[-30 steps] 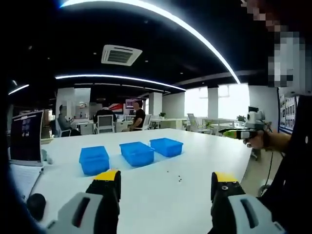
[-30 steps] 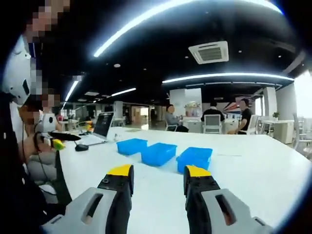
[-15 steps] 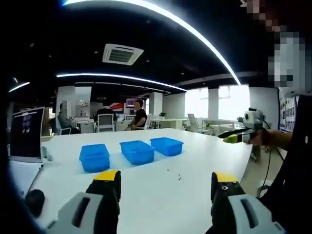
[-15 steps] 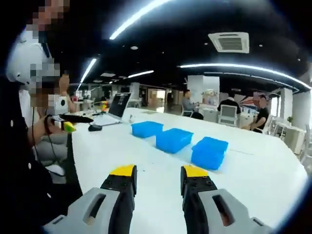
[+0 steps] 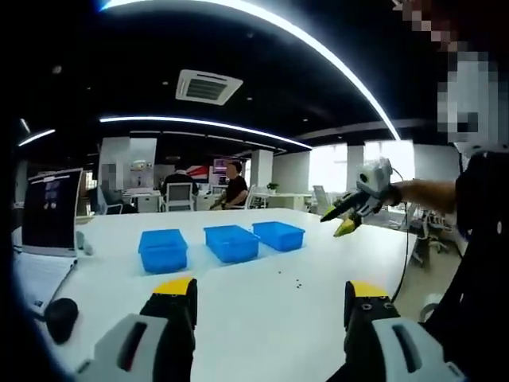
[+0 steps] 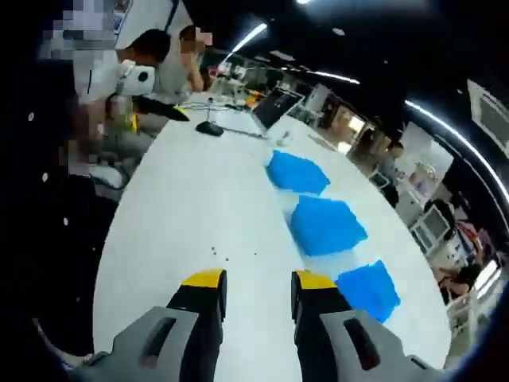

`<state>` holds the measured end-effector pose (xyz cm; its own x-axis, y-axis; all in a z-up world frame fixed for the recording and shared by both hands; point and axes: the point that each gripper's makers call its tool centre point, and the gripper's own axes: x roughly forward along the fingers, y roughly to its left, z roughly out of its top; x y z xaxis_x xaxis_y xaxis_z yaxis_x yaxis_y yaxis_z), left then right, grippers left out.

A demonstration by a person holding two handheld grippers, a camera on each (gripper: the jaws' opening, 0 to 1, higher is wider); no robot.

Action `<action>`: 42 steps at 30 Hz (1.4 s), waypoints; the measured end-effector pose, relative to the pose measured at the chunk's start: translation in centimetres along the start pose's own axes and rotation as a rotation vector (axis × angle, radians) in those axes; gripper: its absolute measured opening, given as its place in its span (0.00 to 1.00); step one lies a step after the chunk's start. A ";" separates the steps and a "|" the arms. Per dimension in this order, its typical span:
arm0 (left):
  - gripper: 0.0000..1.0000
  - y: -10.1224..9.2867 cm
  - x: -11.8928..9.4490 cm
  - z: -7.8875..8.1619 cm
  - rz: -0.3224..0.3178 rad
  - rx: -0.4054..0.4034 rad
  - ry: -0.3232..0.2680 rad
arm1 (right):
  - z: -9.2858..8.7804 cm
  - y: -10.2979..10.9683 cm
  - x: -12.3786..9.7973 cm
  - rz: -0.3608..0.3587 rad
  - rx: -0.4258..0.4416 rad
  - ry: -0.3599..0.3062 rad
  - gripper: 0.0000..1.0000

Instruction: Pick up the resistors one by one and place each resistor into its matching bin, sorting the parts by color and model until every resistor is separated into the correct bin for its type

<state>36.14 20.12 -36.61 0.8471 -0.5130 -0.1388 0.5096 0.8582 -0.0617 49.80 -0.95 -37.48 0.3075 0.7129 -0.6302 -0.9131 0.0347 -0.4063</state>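
Fingers of the left gripper (image 5: 269, 296) are standing spread and empty above the white counter (image 5: 238, 310); those of the right gripper (image 6: 256, 280) are parted by a narrow gap, gripping nothing. Tiny dark resistors (image 5: 296, 280) are lying scattered on the bare counter, apart from three blue bins (image 5: 231, 243) sitting in a row. A laptop (image 5: 52, 211) and black mouse (image 5: 60, 310) are resting near the edge. Seated people (image 5: 235, 187) are occupying the background. No writing is reading clearly.
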 end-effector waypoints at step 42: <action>0.75 1.2 -1.9 -1.1 0.067 -0.042 0.007 | -4.2 1.1 12.6 0.671 -0.745 0.410 0.13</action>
<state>34.96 22.21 -37.53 0.8778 -0.4546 -0.1512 0.4451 0.8906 -0.0936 53.84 5.14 -48.66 -0.0022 0.1347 -0.9909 -0.5786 -0.8083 -0.1086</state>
